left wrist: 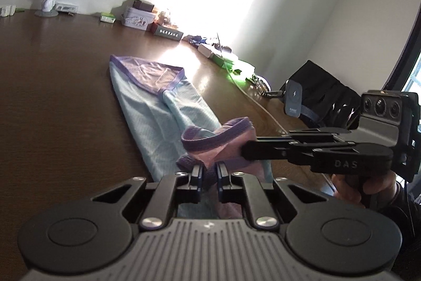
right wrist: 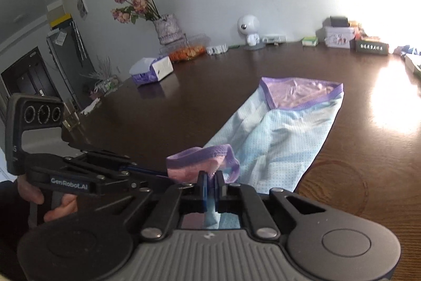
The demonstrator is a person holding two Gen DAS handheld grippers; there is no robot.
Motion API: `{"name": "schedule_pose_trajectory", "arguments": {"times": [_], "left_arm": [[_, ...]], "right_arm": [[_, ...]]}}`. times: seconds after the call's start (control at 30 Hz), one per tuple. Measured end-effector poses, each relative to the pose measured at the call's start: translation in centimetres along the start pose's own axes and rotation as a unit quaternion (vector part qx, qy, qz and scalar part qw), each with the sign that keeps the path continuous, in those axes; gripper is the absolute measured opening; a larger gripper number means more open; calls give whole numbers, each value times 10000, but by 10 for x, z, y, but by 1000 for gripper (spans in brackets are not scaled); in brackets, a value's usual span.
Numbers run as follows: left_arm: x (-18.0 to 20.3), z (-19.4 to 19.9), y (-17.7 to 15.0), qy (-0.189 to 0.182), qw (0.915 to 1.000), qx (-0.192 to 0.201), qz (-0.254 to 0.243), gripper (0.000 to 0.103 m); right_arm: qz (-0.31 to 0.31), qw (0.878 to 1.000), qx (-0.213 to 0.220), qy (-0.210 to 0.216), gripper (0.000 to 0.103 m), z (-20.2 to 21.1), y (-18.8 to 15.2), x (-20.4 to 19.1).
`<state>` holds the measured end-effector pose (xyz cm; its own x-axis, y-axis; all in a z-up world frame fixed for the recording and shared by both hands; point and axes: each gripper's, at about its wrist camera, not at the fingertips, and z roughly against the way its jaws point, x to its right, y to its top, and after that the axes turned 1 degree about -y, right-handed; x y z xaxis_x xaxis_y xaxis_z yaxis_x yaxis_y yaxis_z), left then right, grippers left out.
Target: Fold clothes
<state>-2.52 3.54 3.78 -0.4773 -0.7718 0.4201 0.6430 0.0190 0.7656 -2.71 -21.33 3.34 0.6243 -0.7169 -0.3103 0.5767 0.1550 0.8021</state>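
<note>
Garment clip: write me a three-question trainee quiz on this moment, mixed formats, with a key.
1. True or false: the far end of the garment lies flat on the table.
2. What colour is the trim on the garment?
A. green
B. purple
C. red
3. Fill in: the left gripper and the right gripper each pinch the garment's ____ end.

Key:
1. true
2. B
3. near; both are closed on the lifted purple-edged fabric there.
</note>
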Motion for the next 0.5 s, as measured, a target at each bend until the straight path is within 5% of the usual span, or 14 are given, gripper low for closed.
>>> {"name": "schedule_pose_trajectory", "arguments": {"times": [0.1, 0.17, 0.27, 0.37, 0.4, 0.43, 0.5], "left_arm": [[2, -18, 5, 49, 9995, -299, -106, 12], [0, -27, 3, 268, 9985, -473, -112, 23], [-7, -10, -8, 497, 9984, -261, -110, 38], [-4, 33, -25, 414, 9985, 161, -313, 55], [1, 44, -33, 295, 9983, 238, -432, 62], [6, 49, -40, 180, 9982, 241, -524, 64], [19, 45, -52, -19, 9972, 111, -742, 64]], "right_arm": [[-73, 9996, 180, -200, 4, 13, 1, -3], [39, 9978, 86, -653, 5, 2, -2, -1], [53, 9930, -163, -1173, 25, -16, -8, 6], [-121, 9979, 104, -630, 34, 14, -13, 12], [-23, 9993, 166, -323, 46, 27, -18, 10], [113, 9997, 205, -39, 58, 40, -24, 8], [515, 9985, 115, 138, 64, 53, -37, -4]]}}
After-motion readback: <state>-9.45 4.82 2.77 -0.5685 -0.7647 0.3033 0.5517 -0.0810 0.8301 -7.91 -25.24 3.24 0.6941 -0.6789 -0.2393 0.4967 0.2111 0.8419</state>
